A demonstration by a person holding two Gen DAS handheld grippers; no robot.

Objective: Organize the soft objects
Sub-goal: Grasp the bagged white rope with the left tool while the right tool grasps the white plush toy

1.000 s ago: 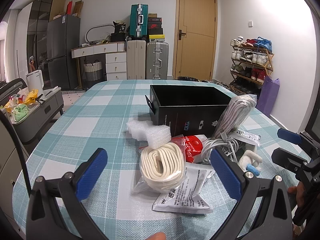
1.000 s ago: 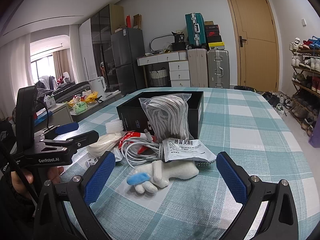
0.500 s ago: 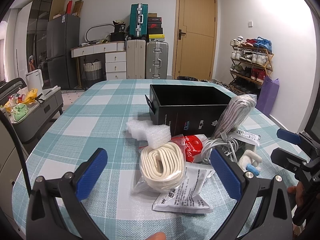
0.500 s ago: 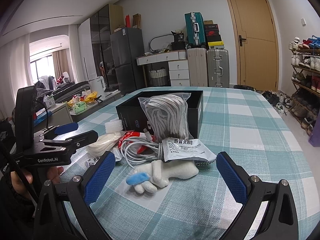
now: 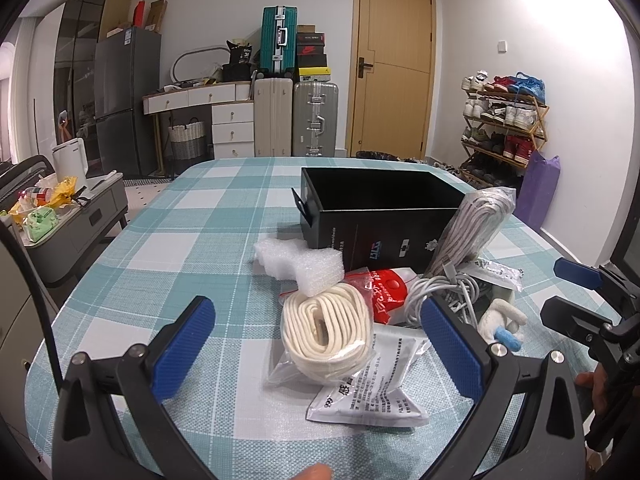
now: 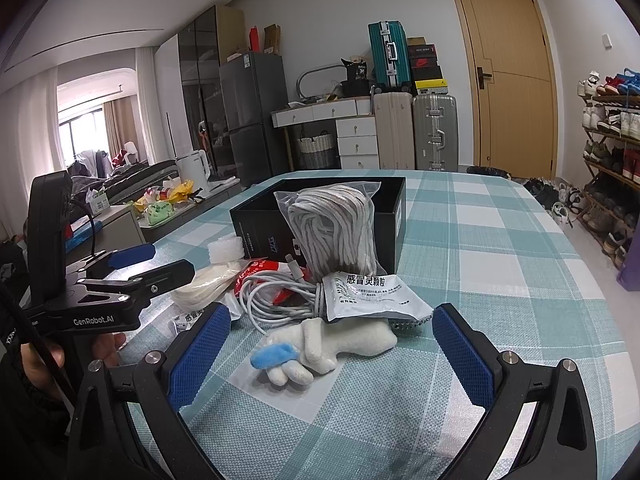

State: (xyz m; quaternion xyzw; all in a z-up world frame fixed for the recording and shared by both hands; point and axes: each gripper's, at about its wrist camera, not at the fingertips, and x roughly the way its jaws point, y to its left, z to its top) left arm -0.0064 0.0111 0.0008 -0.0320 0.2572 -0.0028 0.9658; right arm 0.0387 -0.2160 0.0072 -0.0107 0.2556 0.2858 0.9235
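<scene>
A pile of soft things lies on the checked tablecloth in front of an open black box. A bagged coil of cream rope lies nearest my left gripper, which is open and empty, just short of it. A bagged bundle of grey cord leans on the box. A white plush toy with a blue part lies just ahead of my right gripper, open and empty. A white cable coil, a red packet, white foam and silver sachets lie between.
The table is oval with a teal and white checked cloth. Its right edge is near a shoe rack. A grey side cabinet with clutter stands to the left. Suitcases, drawers and a door are at the far wall.
</scene>
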